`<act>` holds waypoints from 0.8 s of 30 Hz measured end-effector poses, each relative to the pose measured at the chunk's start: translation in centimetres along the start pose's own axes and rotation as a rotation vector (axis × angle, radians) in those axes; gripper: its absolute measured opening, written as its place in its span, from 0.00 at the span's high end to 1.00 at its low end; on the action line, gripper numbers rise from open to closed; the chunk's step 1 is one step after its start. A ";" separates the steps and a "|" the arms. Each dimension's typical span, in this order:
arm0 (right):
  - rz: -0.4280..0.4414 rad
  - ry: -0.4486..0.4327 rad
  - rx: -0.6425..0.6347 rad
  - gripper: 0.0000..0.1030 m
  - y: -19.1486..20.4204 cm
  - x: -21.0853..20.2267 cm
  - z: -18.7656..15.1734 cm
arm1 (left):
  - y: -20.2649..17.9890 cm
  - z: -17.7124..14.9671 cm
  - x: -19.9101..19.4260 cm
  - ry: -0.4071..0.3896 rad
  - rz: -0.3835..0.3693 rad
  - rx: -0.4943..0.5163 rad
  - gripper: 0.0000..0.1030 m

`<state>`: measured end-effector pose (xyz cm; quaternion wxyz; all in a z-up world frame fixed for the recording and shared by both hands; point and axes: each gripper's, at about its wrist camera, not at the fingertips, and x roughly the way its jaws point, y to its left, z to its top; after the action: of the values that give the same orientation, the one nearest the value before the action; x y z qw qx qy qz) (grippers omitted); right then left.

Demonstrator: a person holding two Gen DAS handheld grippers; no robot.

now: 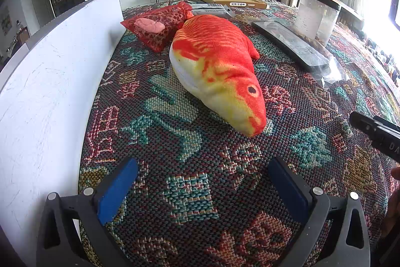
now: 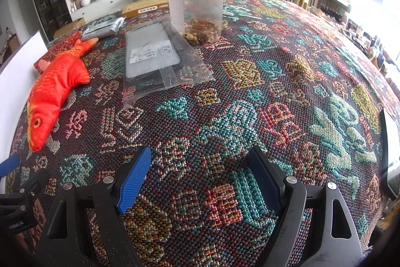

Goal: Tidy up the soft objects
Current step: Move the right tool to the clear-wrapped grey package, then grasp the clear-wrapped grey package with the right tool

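Strong daylight enters from the window at 2 o'clock and burns white; the centre is sharp, edges bend, corners are dark.

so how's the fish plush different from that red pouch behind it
The fish plush is orange-red and yellow with a printed eye; the red pouch is dark red with a lacy pattern. The fish plush is long, plump and the bigger one; the red pouch is flatter and squarer. The red pouch carries a small pink piece on top; the fish plush carries nothing. Both lie on the woven cloth.

The fish hides part of the red bag. The phone is cut off at the edge.
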<state>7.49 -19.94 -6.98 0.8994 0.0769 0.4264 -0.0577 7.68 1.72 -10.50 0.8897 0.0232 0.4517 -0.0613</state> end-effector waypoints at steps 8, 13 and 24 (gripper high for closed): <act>0.105 0.067 -0.076 0.20 1.3 3.9 9.4 | 0.0 0.0 0.0 -0.001 0.000 0.000 0.00; 0.117 0.125 -0.166 0.20 4.5 8.0 12.9 | 0.0 0.0 0.0 -0.001 0.000 0.000 0.00; 0.131 0.258 -0.189 0.13 6.7 12.5 13.2 | -0.1 -0.1 0.0 -0.001 0.001 -0.001 0.00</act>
<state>26.53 -16.32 -7.80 0.8424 0.0264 0.5358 0.0520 7.58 1.62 -10.51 0.8901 0.0231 0.4511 -0.0608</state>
